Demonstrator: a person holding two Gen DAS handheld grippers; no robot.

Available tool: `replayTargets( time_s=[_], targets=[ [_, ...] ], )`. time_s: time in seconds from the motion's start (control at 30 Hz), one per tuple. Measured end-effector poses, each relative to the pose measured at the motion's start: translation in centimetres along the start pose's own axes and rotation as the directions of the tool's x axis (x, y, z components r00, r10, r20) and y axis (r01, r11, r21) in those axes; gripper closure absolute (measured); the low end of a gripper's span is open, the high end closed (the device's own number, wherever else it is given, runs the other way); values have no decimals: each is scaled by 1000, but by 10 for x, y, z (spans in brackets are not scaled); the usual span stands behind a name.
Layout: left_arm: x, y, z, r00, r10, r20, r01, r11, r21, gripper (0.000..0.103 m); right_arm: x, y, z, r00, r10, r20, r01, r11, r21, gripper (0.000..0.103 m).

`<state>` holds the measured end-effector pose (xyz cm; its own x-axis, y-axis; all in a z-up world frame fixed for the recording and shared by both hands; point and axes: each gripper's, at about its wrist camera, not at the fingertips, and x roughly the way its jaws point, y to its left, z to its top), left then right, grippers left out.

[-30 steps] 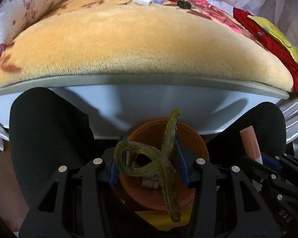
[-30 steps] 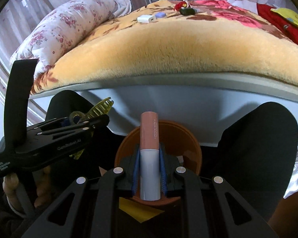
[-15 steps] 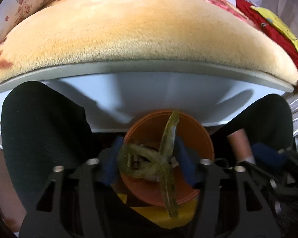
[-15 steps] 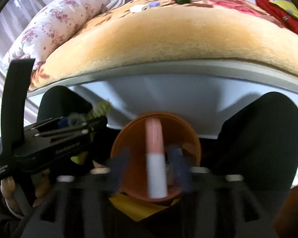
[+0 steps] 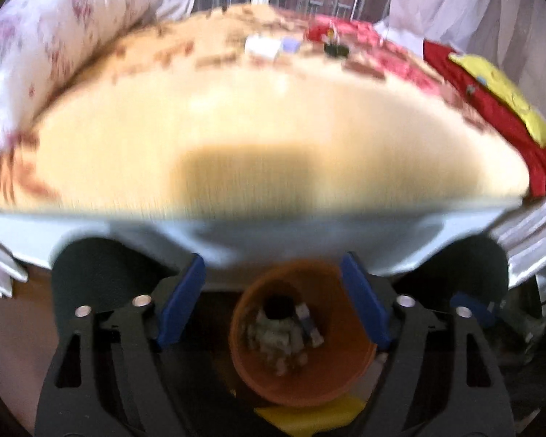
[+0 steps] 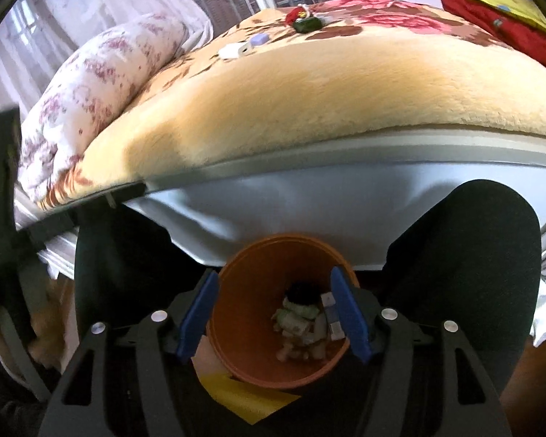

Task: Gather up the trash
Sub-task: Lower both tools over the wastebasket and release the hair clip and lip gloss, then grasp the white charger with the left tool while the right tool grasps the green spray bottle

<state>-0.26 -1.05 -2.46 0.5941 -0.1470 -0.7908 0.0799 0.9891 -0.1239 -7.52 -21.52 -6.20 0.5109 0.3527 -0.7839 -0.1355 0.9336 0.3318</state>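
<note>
Viewing through the left wrist camera: heavy motion blur. Left gripper spread wide, empty, blue pads flanking the orange bin from above. Bin on the floor between two dark-trousered knees, holding pale trash. Yellow sheet under the bin. Blue pad of the right gripper visible at right edge.

Viewing through the right wrist camera: sharp. Right gripper spread wide, empty, poised over the bin; crumpled trash legible inside. Shown more clearly here: white item, green item on the plush blanket, floral pillow at left.
</note>
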Motion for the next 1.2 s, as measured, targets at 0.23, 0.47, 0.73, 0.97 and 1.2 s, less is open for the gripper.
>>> replayTargets(
  time_s=[0.23, 0.47, 0.73, 0.97, 1.2],
  targets=[
    [35, 2, 124, 993, 76, 94, -85, 991, 101, 20, 3, -7, 13, 999, 35, 20, -35, 999, -7, 34],
    [135, 7, 213, 999, 29, 19, -33, 980, 197, 20, -2, -13, 27, 998, 34, 60, -33, 999, -12, 28],
    [189, 8, 250, 1000, -9, -25, 16, 951, 310, 20, 0, -18, 42, 998, 0, 56, 0, 1000, 10, 27],
    [212, 3, 254, 998, 7, -61, 15, 938, 345, 24, 5, -8, 54, 999, 0, 35, 1, 1000, -17, 27],
    [183, 15, 239, 999, 40, -1, -38, 968, 250, 36, -26, -1, 143, 992, 61, 107, -50, 993, -103, 20]
  ],
)
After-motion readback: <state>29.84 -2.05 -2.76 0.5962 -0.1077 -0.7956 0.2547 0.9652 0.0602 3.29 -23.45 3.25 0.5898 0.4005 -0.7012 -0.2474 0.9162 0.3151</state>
